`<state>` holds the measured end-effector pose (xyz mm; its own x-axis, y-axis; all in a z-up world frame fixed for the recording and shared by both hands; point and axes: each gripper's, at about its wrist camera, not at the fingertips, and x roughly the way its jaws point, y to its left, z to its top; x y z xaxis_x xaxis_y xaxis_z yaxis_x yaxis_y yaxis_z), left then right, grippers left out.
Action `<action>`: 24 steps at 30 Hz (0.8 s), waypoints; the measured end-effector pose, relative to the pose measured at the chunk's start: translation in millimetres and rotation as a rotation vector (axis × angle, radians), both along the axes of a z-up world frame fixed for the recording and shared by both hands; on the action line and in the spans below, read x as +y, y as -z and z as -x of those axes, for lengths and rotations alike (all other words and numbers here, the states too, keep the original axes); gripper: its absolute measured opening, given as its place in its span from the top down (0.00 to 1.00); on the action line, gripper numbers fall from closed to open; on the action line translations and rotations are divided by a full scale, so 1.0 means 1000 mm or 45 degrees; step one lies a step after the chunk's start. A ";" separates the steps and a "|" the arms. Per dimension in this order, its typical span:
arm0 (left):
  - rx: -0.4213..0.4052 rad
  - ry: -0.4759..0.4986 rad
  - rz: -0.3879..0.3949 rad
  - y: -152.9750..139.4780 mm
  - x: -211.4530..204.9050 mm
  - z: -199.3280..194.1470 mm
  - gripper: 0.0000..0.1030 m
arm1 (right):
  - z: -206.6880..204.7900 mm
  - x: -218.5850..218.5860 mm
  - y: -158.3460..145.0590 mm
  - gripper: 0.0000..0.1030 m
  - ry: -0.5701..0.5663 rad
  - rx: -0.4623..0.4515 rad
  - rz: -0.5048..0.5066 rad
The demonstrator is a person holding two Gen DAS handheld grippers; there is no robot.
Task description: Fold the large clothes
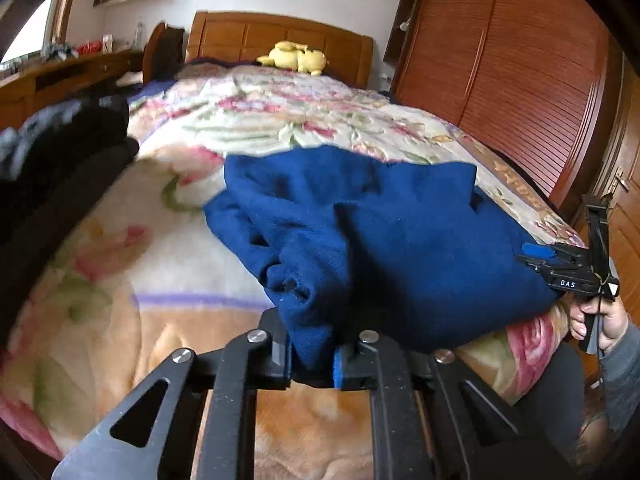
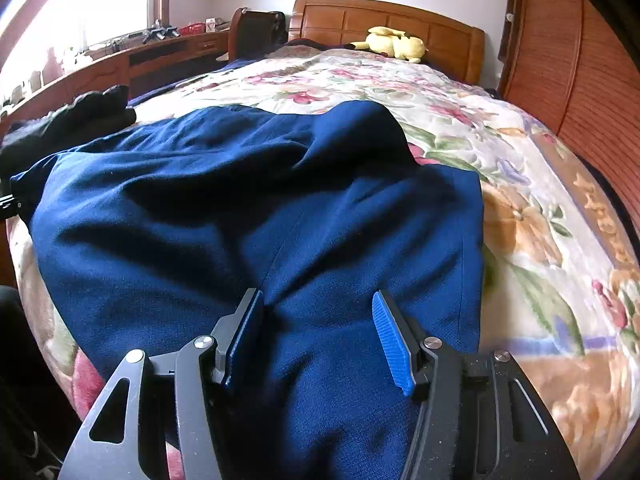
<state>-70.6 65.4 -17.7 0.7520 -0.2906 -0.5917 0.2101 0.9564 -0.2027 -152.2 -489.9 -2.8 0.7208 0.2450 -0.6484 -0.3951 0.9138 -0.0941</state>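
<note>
Two grippers at rumpled navy-blue knit garment (image 2: 256, 208) on floral fleece bedspread (image 1: 132, 240): left gripper (image 1: 312, 356) clenched on hem at 6 o'clock, right gripper (image 2: 320, 340) spread, pads straddling cloth w/o pinching. No fold visible yet; judge task barely begun.

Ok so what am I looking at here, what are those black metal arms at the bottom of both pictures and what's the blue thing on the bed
Each picture comes from a camera riding on a hand-held tool that a person squeezes; no robot is involved. The left tool, seen in its own view, is pinched shut on a bunched edge of the blue garment. The right tool, seen in its own view, hangs open over the same garment, its blue pads apart. The garment lies on a bed with a floral blanket. A yellow plush toy sits by the headboard.
</note>
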 end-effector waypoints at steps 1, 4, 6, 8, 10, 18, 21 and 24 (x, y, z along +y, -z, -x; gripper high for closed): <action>-0.009 -0.004 -0.016 -0.005 -0.003 0.000 0.87 | -0.001 0.000 -0.004 0.43 0.008 0.002 -0.009; -0.022 -0.019 -0.037 -0.010 -0.005 0.000 0.87 | 0.003 0.006 -0.027 0.43 -0.028 -0.044 -0.075; -0.021 -0.031 -0.060 -0.007 -0.006 0.001 0.87 | 0.007 0.017 -0.039 0.43 -0.075 -0.064 -0.113; -0.020 -0.046 -0.054 -0.004 -0.006 0.001 0.87 | 0.008 0.035 -0.043 0.43 -0.136 -0.065 -0.127; -0.029 -0.054 -0.041 -0.004 -0.004 0.002 0.87 | 0.009 0.057 -0.040 0.43 -0.198 -0.042 -0.124; -0.127 -0.012 -0.084 -0.028 -0.021 0.006 0.91 | -0.007 0.107 0.012 0.44 -0.304 0.105 -0.042; -0.210 0.029 -0.111 -0.054 -0.041 0.002 0.92 | -0.010 0.103 0.006 0.44 -0.298 0.116 -0.068; -0.291 0.095 -0.144 -0.083 -0.067 -0.002 0.93 | -0.005 0.088 -0.005 0.44 -0.281 0.104 -0.131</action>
